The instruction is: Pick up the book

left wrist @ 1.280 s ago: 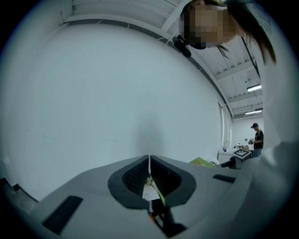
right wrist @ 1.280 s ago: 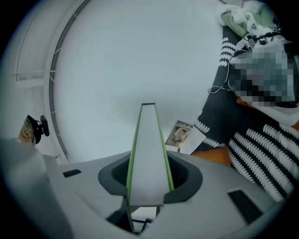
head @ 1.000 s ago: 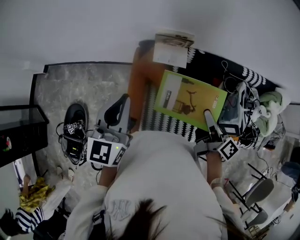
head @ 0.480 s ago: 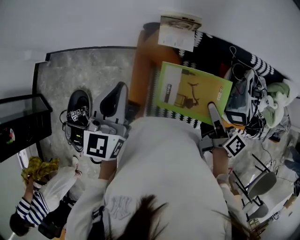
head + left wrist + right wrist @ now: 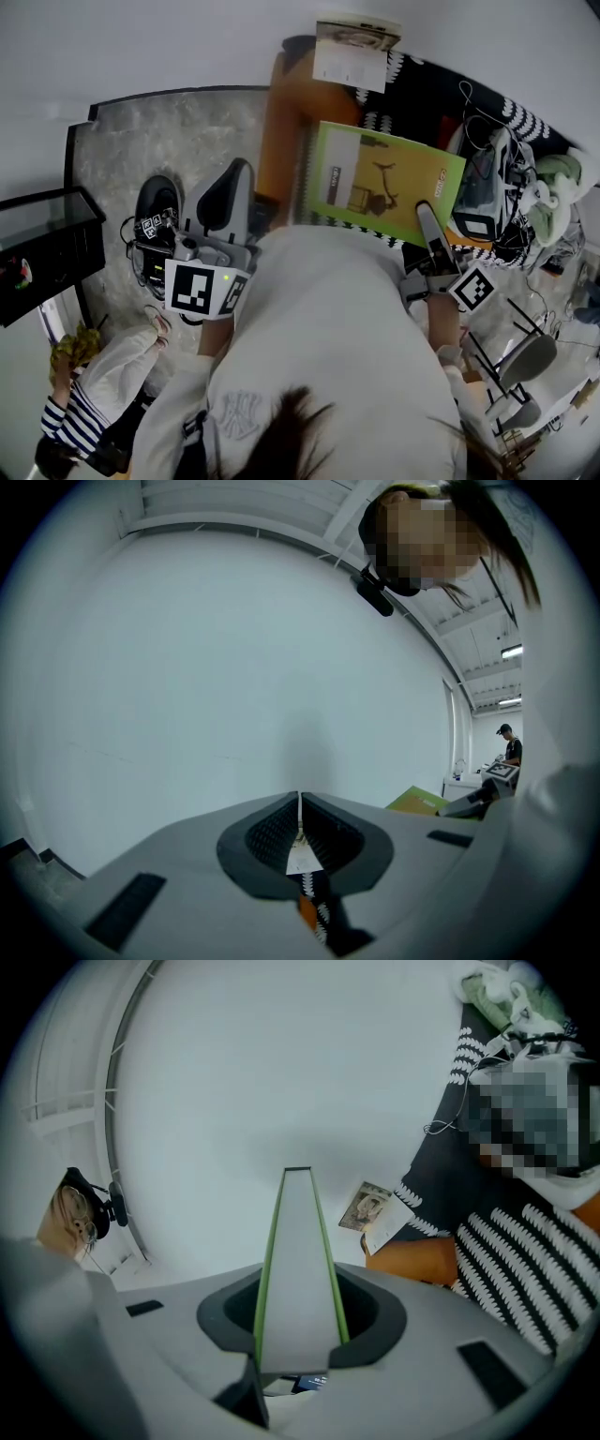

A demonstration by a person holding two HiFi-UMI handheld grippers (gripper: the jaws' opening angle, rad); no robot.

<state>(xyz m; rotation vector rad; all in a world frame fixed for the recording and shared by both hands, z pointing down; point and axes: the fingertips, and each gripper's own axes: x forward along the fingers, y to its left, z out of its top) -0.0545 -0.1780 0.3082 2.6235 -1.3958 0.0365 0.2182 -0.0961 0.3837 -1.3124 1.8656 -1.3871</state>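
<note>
Clamped in right claw [image 5: 424,217]: green book [image 5: 375,178], gripped at its near right edge, pads on both covers. Judged lifted clear, hanging over orange block [image 5: 281,131] and black-and-white patterned cloth [image 5: 422,89], right of centre. Pressed together on nothing, low at near left: left claw [image 5: 300,819].

To do well: hold the squeeze steady. Gripped by one edge only, so likely to sag or swing at the far side. Raise slowly, without tipping. If drooping, bring left claw under the far left corner.

Counted: green book, one. Pale booklet [image 5: 352,52], one, far side, beyond the block. Claws, two. Bystander in striped top [image 5: 61,422], one, near left.
</note>
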